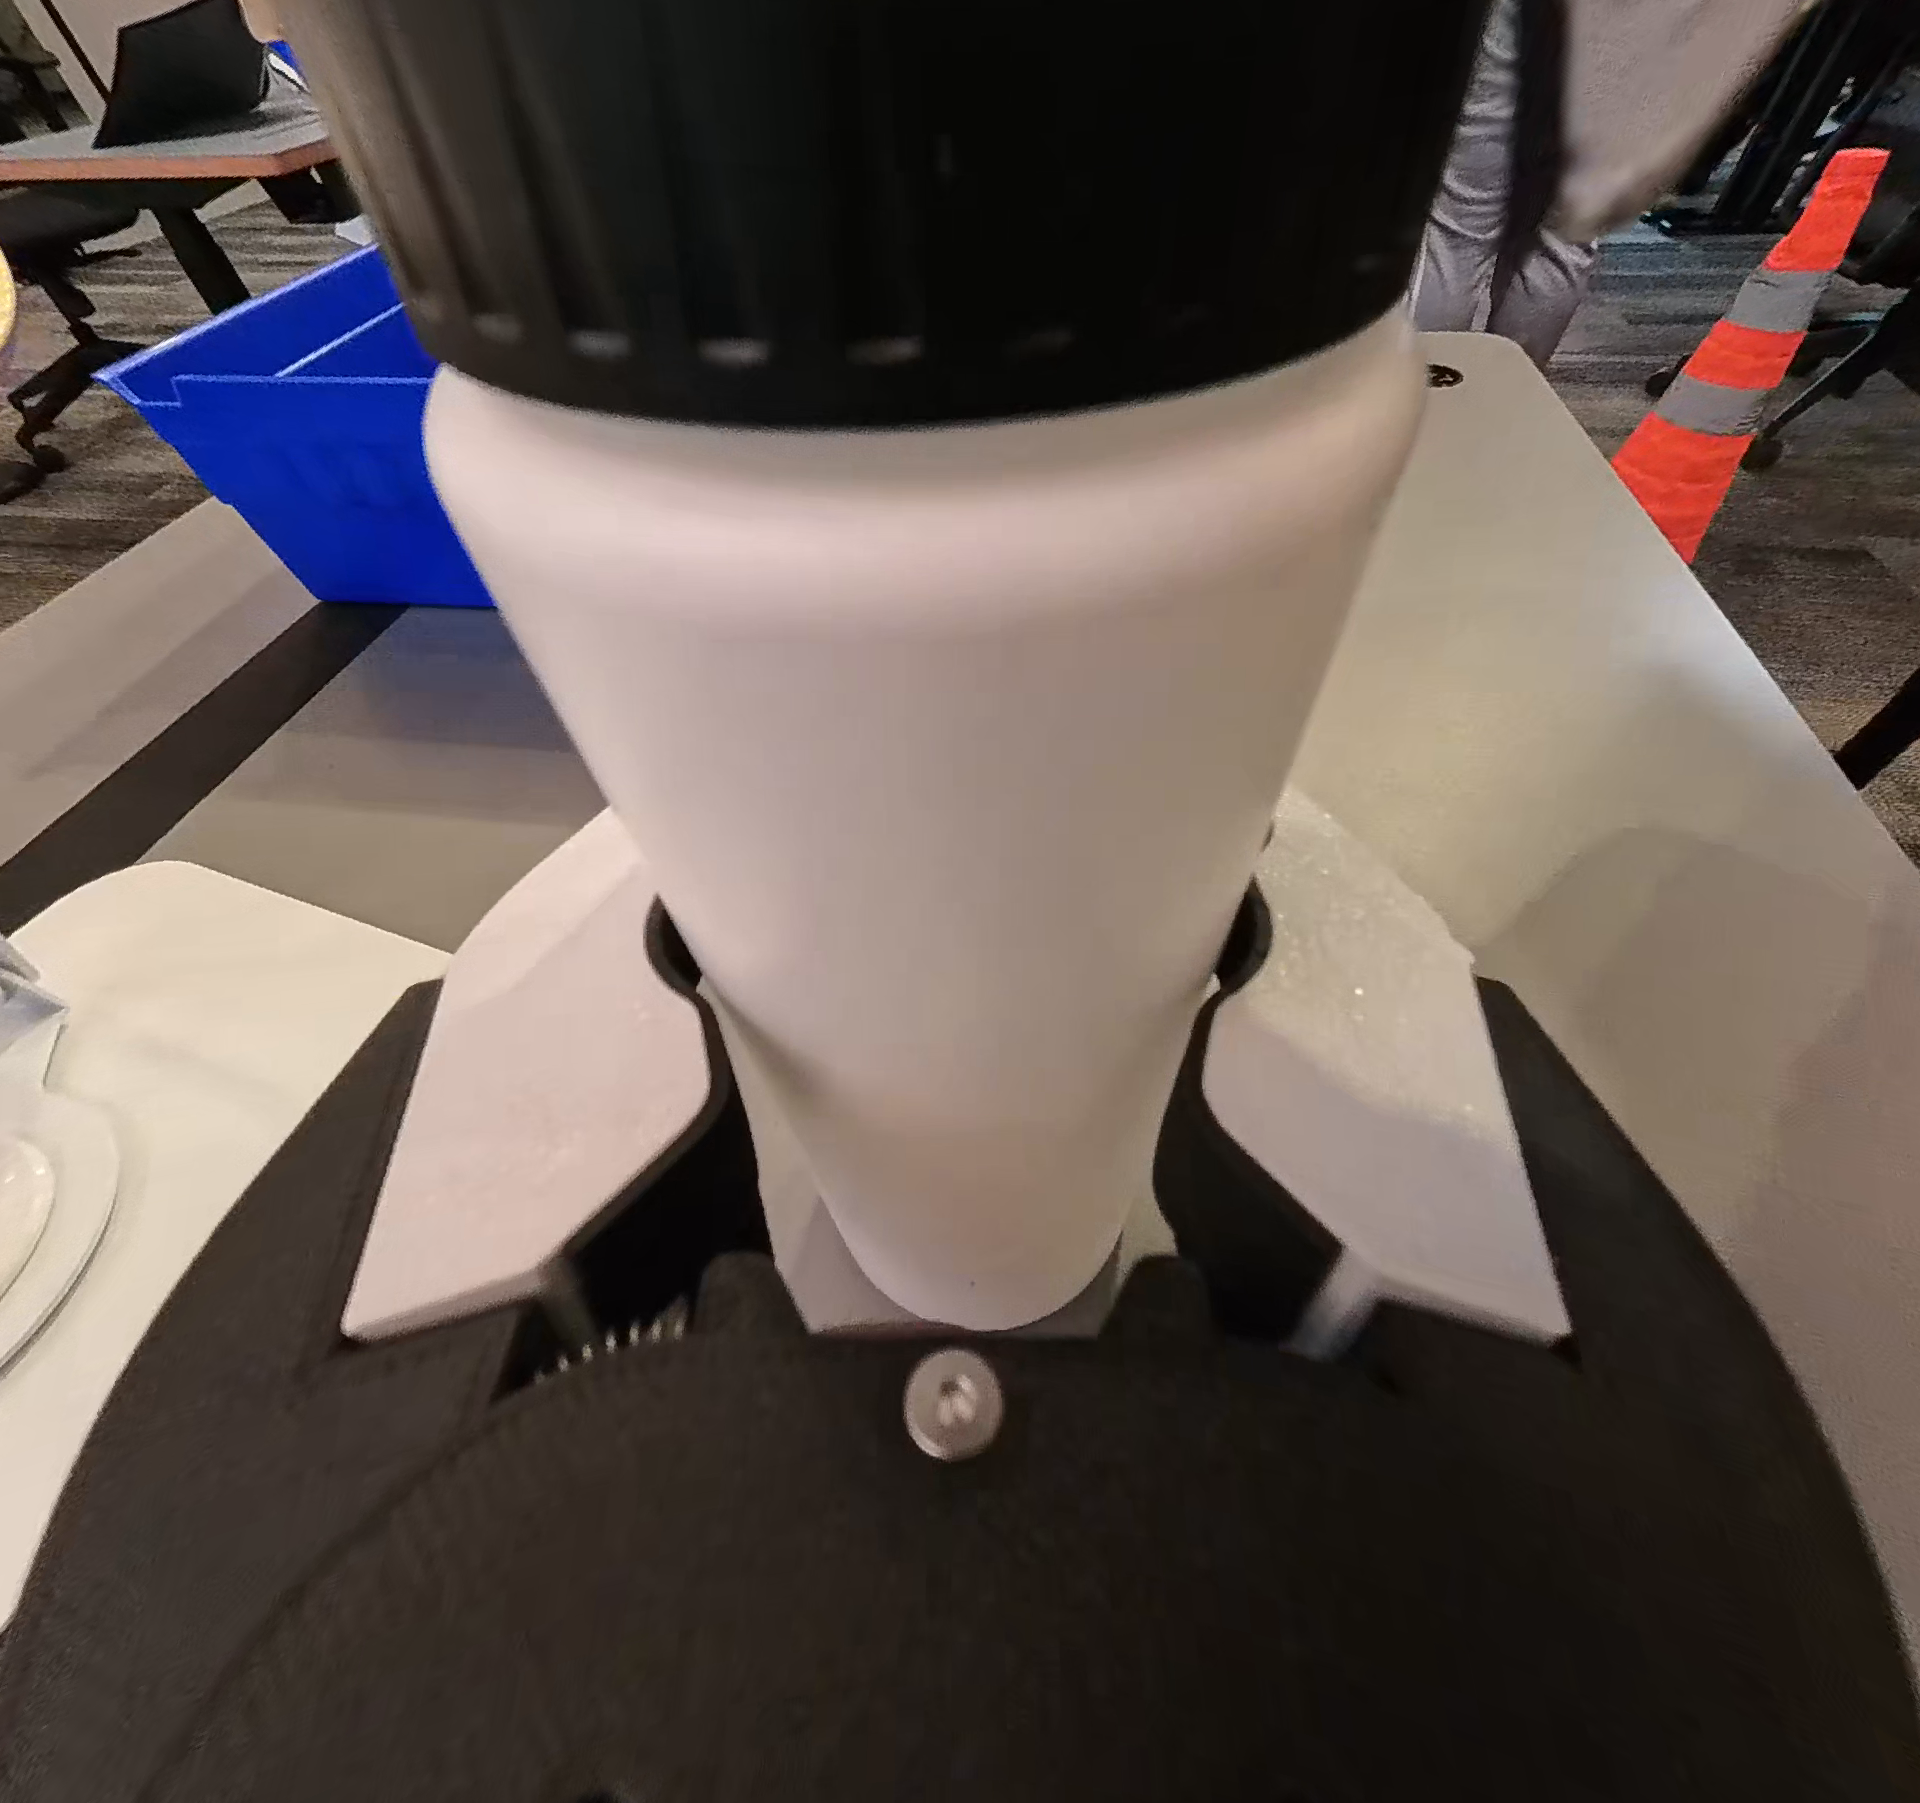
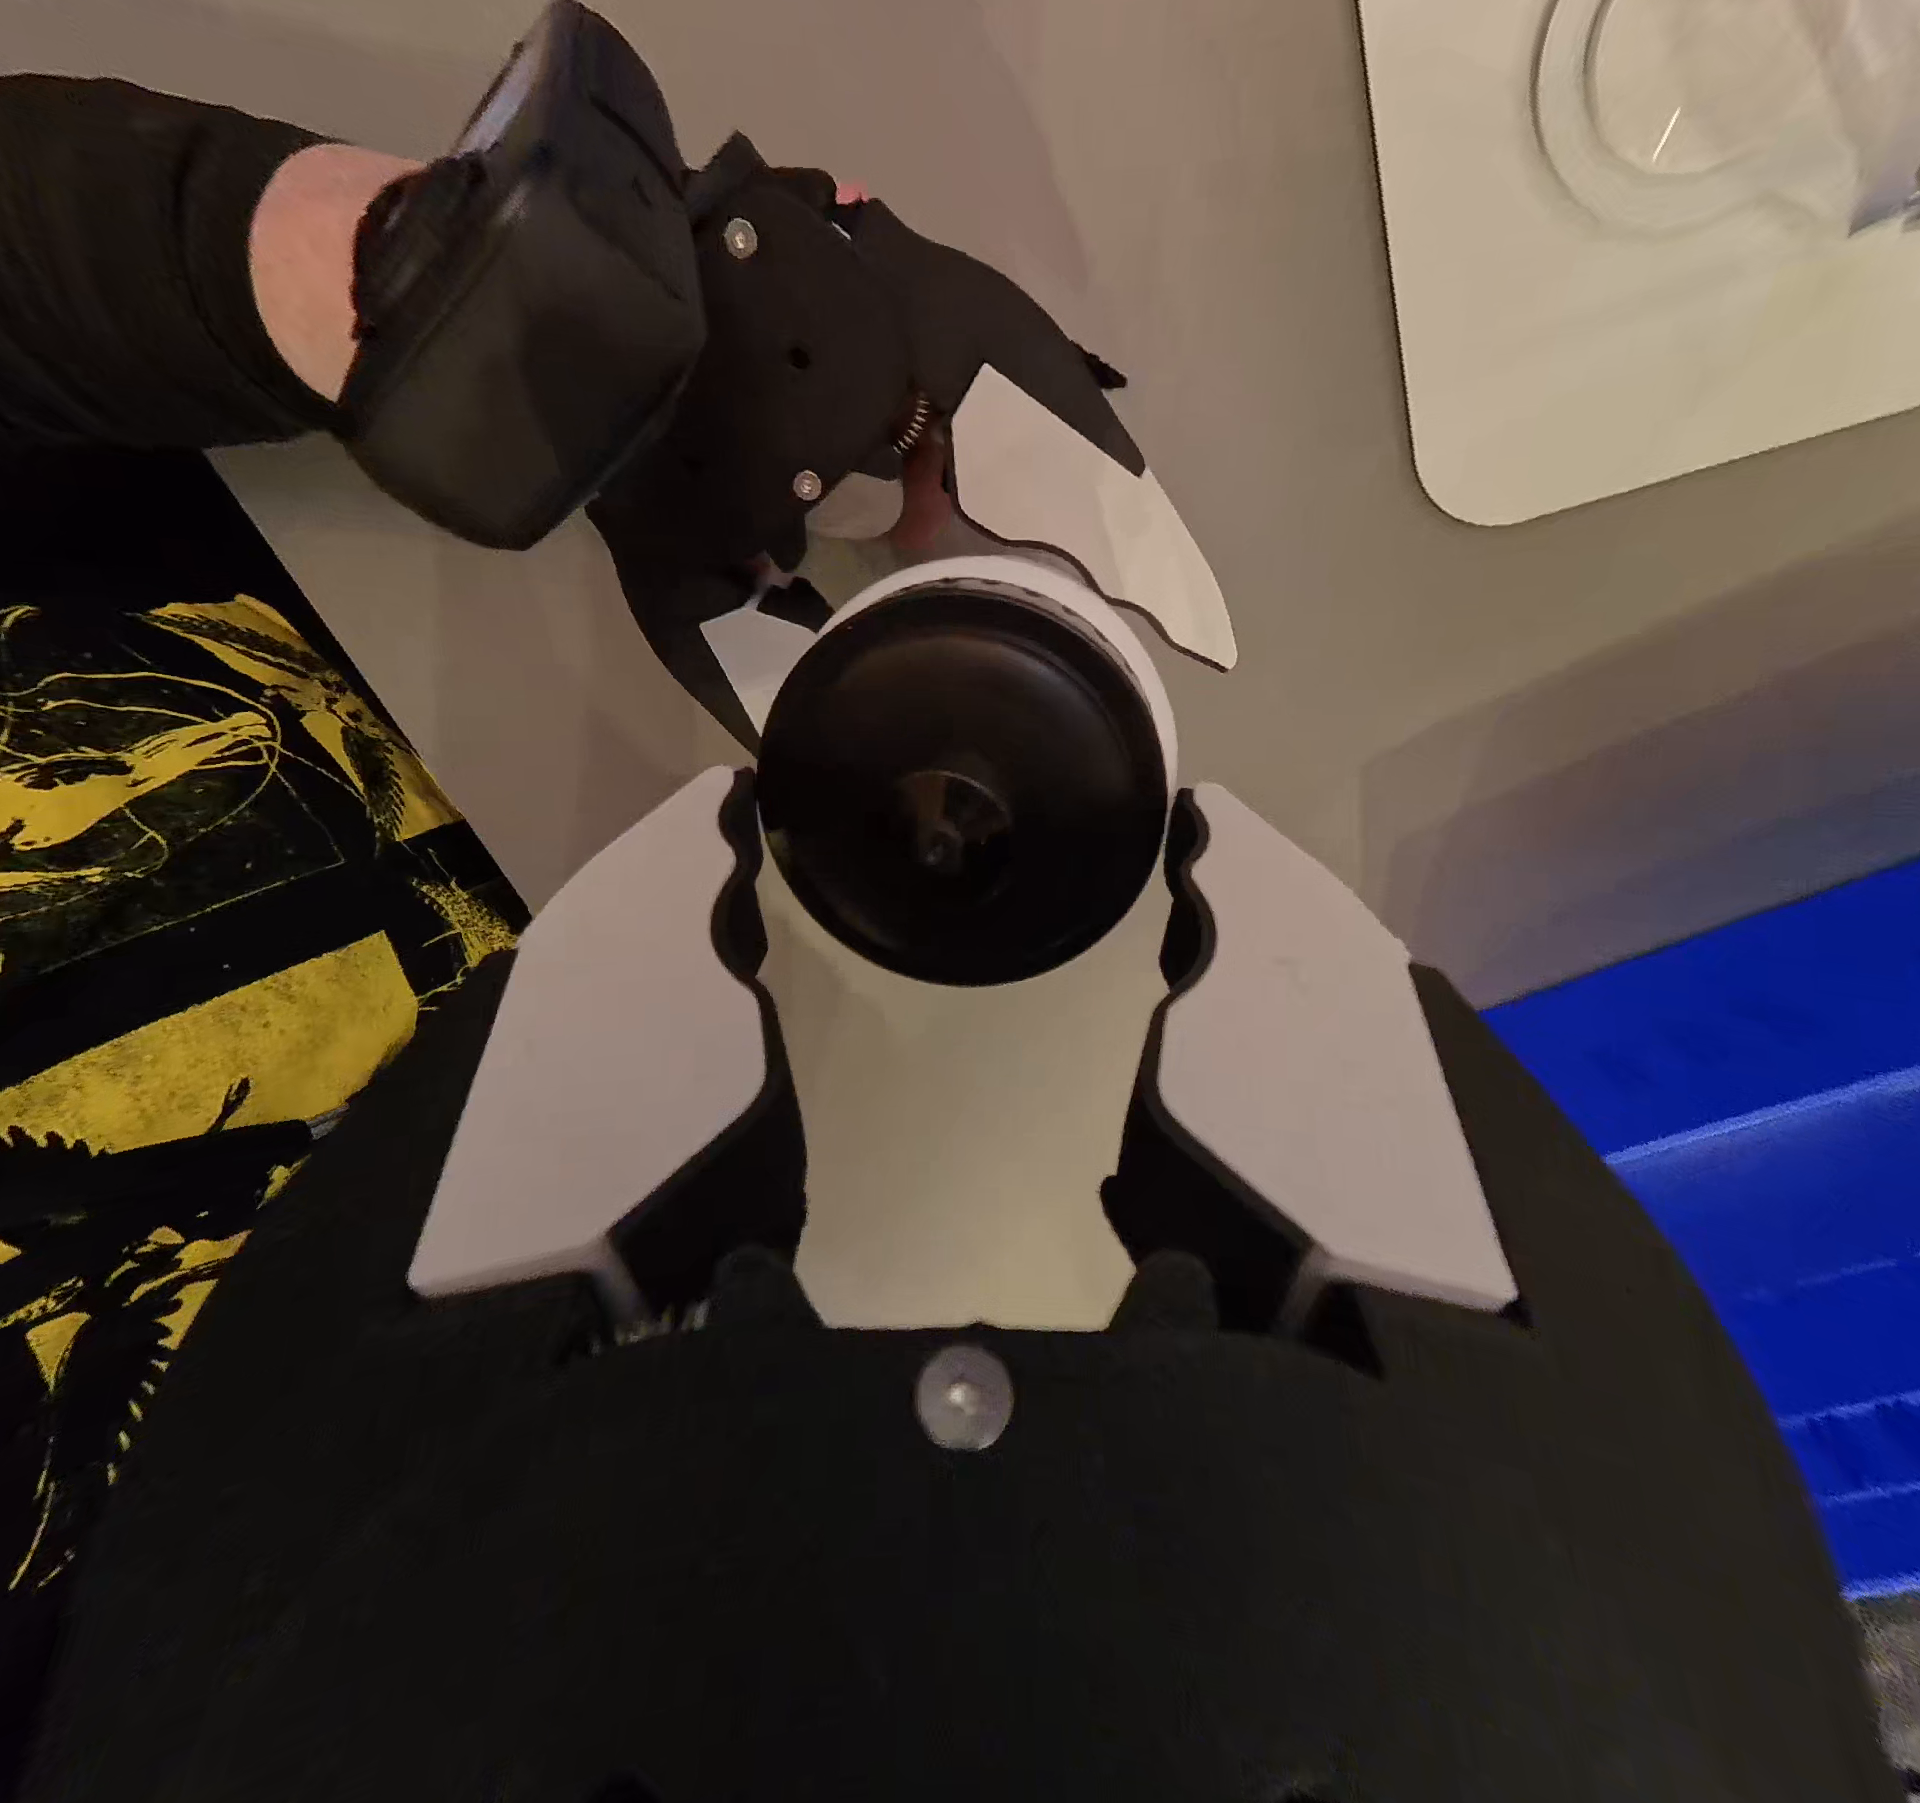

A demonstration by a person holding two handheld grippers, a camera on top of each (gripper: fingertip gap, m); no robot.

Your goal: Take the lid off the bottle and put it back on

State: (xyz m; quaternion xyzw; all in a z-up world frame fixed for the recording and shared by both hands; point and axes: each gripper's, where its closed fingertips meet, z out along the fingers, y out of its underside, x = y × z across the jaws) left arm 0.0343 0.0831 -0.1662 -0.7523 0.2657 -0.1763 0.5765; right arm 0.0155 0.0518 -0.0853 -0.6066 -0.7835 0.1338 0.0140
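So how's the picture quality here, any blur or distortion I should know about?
Left wrist view: the lid is motion-blurred, its ribs smeared, and wide-angle distortion makes the bottle taper toward the camera. Right wrist view: mostly sharp, soft shadows on the table, slight blur on the glass dish.

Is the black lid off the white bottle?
No, the black lid sits on top of the white bottle, right against its shoulder with no gap showing.

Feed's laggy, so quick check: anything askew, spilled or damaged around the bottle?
Nothing stands out. The lid sits square on the bottle, held by the left gripper; the right gripper flanks the lid. No spill shows on the table.
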